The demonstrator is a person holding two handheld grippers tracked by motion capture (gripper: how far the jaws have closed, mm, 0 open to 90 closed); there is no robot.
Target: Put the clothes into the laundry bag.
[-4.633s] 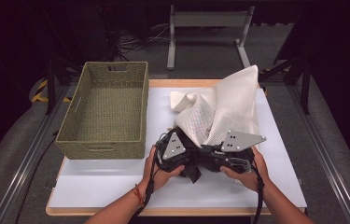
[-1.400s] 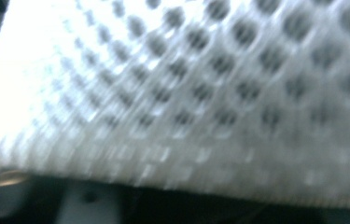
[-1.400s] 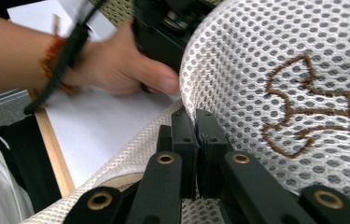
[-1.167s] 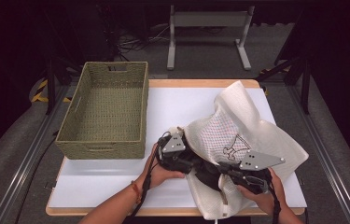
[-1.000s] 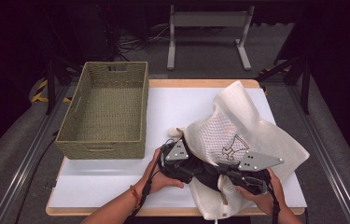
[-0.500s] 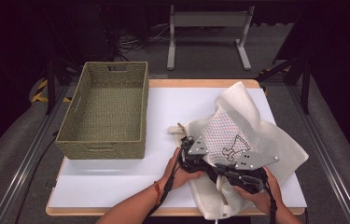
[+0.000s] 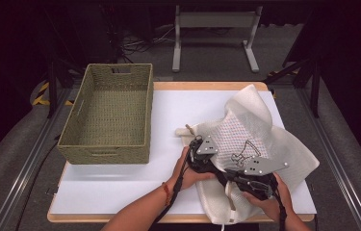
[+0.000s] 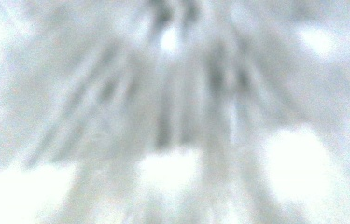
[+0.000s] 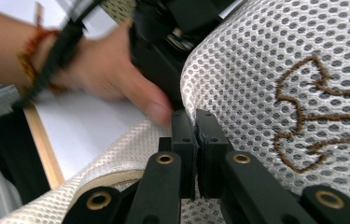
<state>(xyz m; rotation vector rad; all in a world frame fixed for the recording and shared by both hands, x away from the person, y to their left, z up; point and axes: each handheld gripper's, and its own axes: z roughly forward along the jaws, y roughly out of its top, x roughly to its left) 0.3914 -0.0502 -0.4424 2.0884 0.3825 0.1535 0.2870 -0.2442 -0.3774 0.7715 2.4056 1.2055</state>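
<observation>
A white mesh cloth (image 7: pixel 264 130) with a brown stitched figure (image 7: pixel 241 155) lies crumpled on the right half of the white table (image 7: pixel 120 187). My right gripper (image 7: pixel 225 174) lies at the cloth's near edge, and in the right gripper view its jaws (image 9: pixel 196 128) are pressed together on a fold of the mesh (image 9: pixel 256 56). My left gripper (image 7: pixel 206 150) is at the cloth's left edge with its tips among the fabric. Its jaws have just been opening. The left gripper view is a white blur of fabric (image 8: pixel 172 116), so their gap is hidden. The left hand (image 9: pixel 116 70) is close ahead.
A woven green basket (image 7: pixel 108 115) stands empty on the table's left side. White tabletop lies bare between the basket and the cloth. A metal stand (image 7: pixel 214 33) sits on the floor beyond the far edge. Rails run along both sides.
The left hand and gripper have moved right, from beside the cloth onto its left edge. The right gripper has stayed put on the cloth. Earlier the cloth was held up; now it lies spread.
</observation>
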